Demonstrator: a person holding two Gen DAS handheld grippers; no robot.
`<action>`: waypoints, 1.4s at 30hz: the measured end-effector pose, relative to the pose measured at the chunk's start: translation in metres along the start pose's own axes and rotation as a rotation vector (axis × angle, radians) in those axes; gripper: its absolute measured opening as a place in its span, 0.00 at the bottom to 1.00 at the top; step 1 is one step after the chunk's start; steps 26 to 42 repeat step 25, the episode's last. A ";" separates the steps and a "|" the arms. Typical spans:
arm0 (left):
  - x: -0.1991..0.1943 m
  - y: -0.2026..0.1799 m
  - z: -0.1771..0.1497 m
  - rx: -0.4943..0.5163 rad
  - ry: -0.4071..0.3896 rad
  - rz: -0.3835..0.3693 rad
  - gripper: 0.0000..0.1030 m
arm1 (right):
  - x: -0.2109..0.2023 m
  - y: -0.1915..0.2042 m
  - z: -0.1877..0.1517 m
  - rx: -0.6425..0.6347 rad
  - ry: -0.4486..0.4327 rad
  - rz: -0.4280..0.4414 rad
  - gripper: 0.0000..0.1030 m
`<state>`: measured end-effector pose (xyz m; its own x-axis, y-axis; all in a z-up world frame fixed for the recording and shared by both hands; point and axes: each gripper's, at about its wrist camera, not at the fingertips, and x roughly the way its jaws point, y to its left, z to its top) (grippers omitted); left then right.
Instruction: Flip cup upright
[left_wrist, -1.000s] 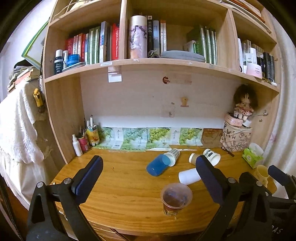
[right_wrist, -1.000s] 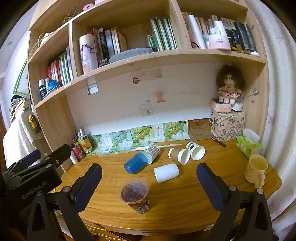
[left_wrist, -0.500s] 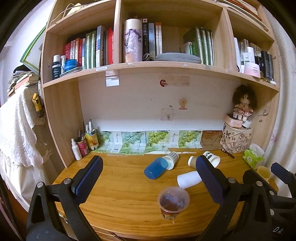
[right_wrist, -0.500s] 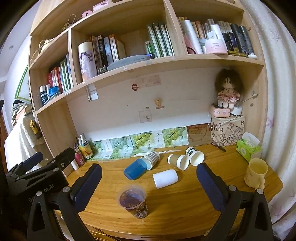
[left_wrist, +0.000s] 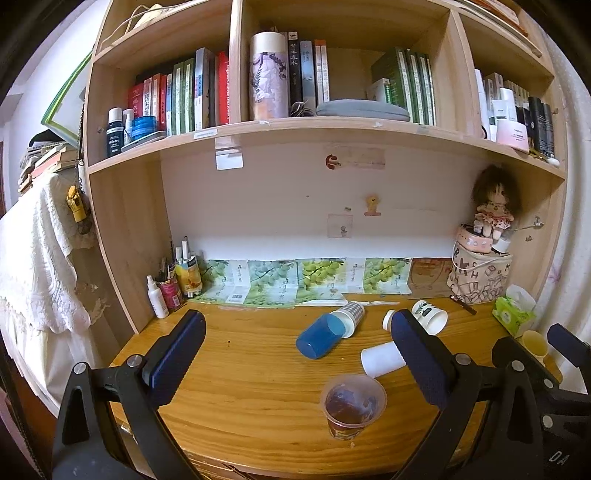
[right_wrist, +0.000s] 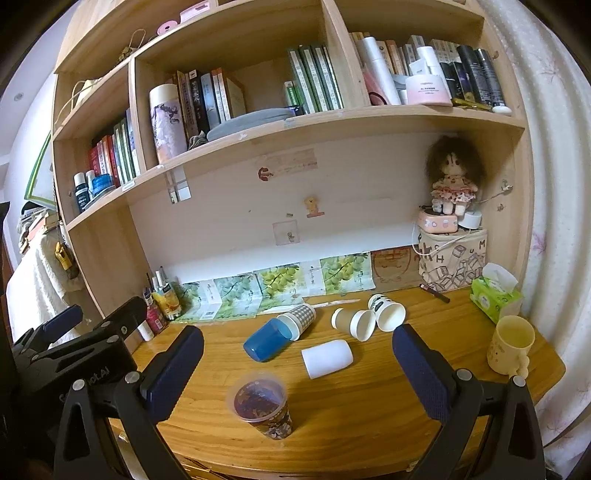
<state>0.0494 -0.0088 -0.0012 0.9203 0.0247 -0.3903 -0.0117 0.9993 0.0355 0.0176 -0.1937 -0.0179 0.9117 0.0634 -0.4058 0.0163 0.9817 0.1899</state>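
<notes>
Wooden desk (right_wrist: 369, 406) under bookshelves; both grippers, left gripper (left_wrist: 295, 354) and right gripper (right_wrist: 297, 369), gape wide, holding nothing; ahead between right's fingers, white cup (right_wrist: 327, 358) lies sideways, patterned cup (right_wrist: 264, 404) upright nearer.

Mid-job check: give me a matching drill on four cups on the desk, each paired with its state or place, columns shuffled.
Column 1
1. blue cup
2. plain white cup
3. clear patterned cup
4. yellow mug

Column 2
A. upright at the front edge, nearest the cameras
B. on its side, mouth tucked into a checked paper cup
C. upright at the right end, by the tissue pack
D. on its side, alone mid-desk

Pairs: 1-B, 2-D, 3-A, 4-C
</notes>
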 end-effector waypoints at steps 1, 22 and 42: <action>0.000 0.001 0.000 -0.003 0.001 0.003 0.98 | 0.001 0.001 0.000 -0.002 0.003 0.002 0.99; 0.009 0.012 0.003 -0.027 -0.008 0.023 0.98 | 0.014 0.010 0.003 -0.025 0.019 0.008 0.99; 0.011 0.015 0.003 -0.031 -0.005 0.026 0.98 | 0.016 0.012 0.003 -0.028 0.021 0.011 0.99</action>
